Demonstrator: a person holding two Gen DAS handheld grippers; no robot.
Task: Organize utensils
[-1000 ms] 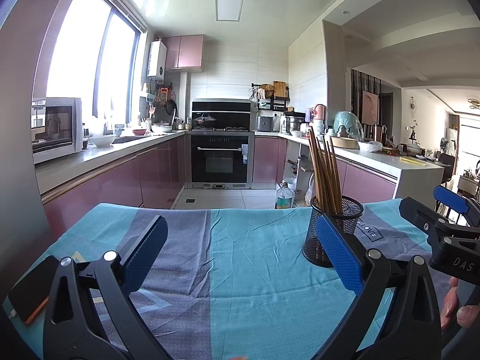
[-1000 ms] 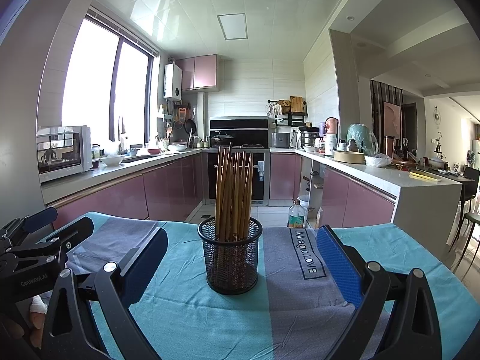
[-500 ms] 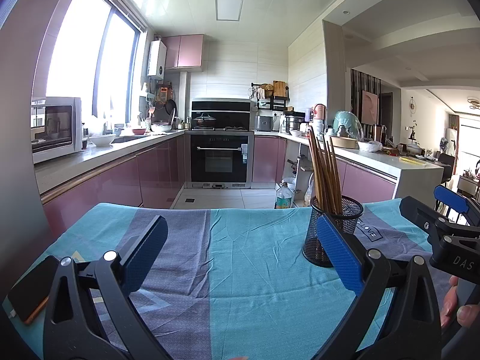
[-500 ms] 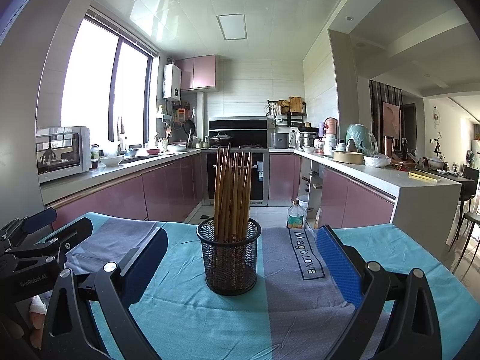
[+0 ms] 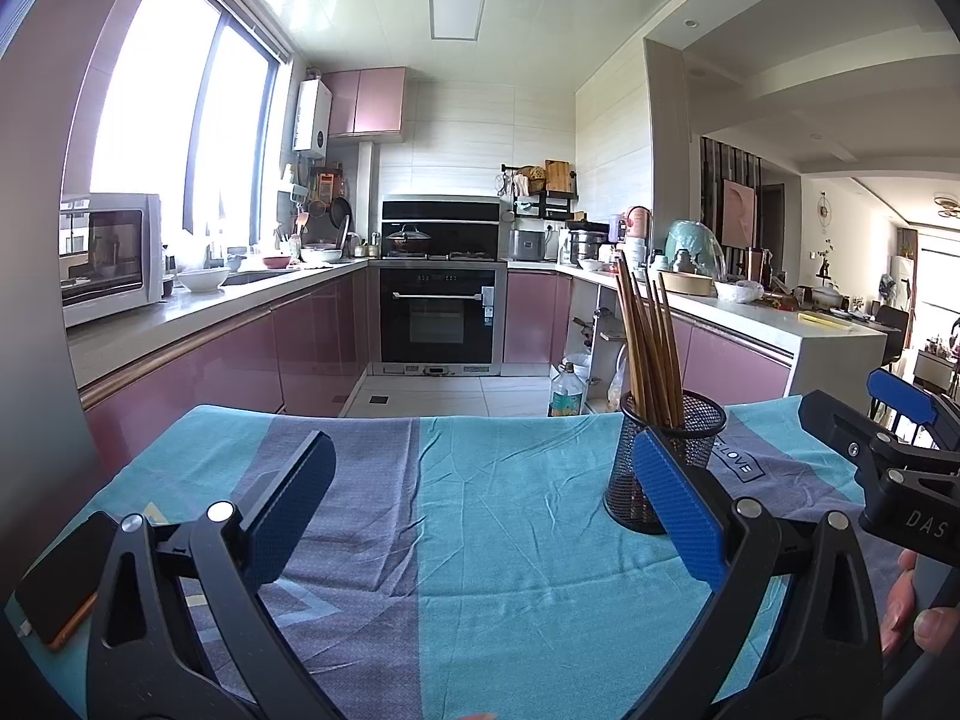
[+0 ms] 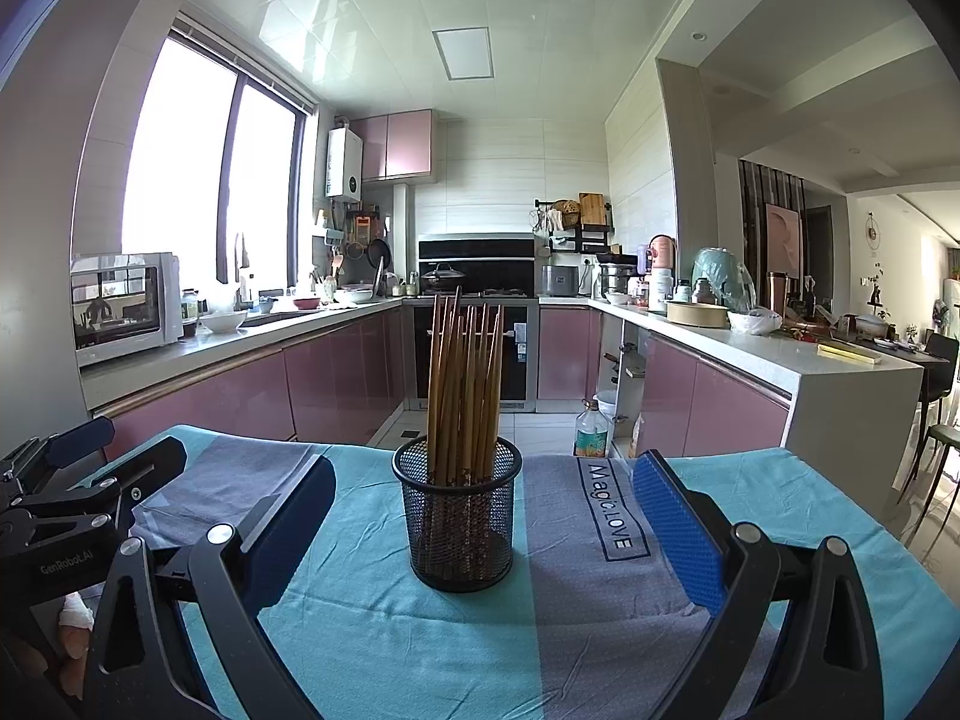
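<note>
We saw chopsticks [image 6: 462, 384] bunched upright in black mesh holder [image 6: 461, 531], holder standing on teal-and-grey tablecloth [image 6: 384, 630]. We held right gripper [image 6: 480, 525] straight before holder, jaws spread wide, gripping nothing. We held left gripper [image 5: 480, 507] to holder's left, jaws equally wide, empty; holder [image 5: 663, 462] just behind its right finger. Phone [image 5: 57, 585] lay at cloth's left edge.

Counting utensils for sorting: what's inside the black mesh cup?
The mesh cup holds a bundle of upright wooden chopsticks. Their lower ends blur behind the mesh; anything else at the bottom can't be made out.
</note>
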